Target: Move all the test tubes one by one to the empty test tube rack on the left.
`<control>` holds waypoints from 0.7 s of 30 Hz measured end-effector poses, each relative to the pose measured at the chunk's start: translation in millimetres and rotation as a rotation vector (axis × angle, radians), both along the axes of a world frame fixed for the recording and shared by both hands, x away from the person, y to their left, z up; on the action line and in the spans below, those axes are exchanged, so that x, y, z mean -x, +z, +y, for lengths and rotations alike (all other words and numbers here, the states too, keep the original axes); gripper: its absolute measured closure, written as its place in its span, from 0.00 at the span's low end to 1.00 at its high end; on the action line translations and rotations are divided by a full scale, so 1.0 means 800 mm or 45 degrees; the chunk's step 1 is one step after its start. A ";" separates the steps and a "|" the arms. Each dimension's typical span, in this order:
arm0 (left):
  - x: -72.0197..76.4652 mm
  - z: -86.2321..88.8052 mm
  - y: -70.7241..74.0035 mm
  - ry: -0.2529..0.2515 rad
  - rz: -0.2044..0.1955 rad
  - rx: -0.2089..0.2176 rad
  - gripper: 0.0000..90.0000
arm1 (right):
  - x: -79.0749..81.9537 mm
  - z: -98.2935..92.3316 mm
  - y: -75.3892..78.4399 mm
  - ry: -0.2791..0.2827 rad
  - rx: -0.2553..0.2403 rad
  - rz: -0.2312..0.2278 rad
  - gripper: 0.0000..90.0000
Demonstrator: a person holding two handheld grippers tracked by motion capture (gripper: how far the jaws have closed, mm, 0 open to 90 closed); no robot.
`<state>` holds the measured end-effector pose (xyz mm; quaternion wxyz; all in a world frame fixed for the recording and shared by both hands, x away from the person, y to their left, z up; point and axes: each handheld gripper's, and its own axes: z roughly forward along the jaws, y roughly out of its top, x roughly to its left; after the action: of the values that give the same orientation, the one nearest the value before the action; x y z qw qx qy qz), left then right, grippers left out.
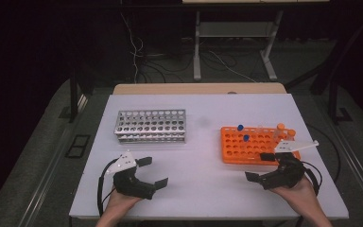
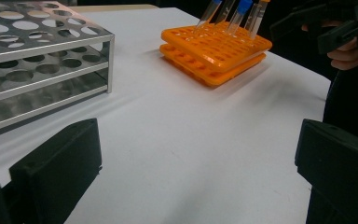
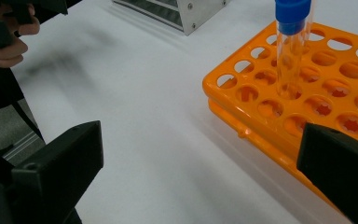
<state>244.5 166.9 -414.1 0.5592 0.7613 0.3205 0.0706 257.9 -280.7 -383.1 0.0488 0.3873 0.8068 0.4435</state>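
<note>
Both claws are released and empty: the left claw (image 1: pixel 151 171) rests near the metal rack (image 1: pixel 151 126), the right claw (image 1: pixel 260 166) just beside the orange rack (image 1: pixel 231 152). Its nearest blue-capped tube (image 3: pixel 290 46) wants a straight, upright approach.

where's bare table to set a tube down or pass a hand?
The widest bare patch lies between the metal rack and the orange rack, running down to the front edge between the left gripper and right gripper. The back strip behind both racks is bare too. It is crowded around the orange rack's front, where the right gripper sits.
</note>
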 end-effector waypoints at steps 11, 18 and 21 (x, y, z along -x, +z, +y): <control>0.000 0.000 0.000 -0.001 0.000 0.000 0.00 | -0.017 0.005 0.005 -0.001 0.024 0.022 0.00; 0.000 -0.001 0.000 0.000 0.003 0.002 0.00 | -0.031 0.008 0.007 -0.003 0.044 0.030 0.00; 0.000 -0.001 0.000 -0.001 0.003 -0.002 0.00 | -0.037 0.009 0.007 -0.008 0.049 0.037 0.00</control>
<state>244.5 166.3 -414.5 0.5582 0.7621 0.3207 0.0698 287.9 -273.3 -377.8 0.0461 0.3954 0.8146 0.4219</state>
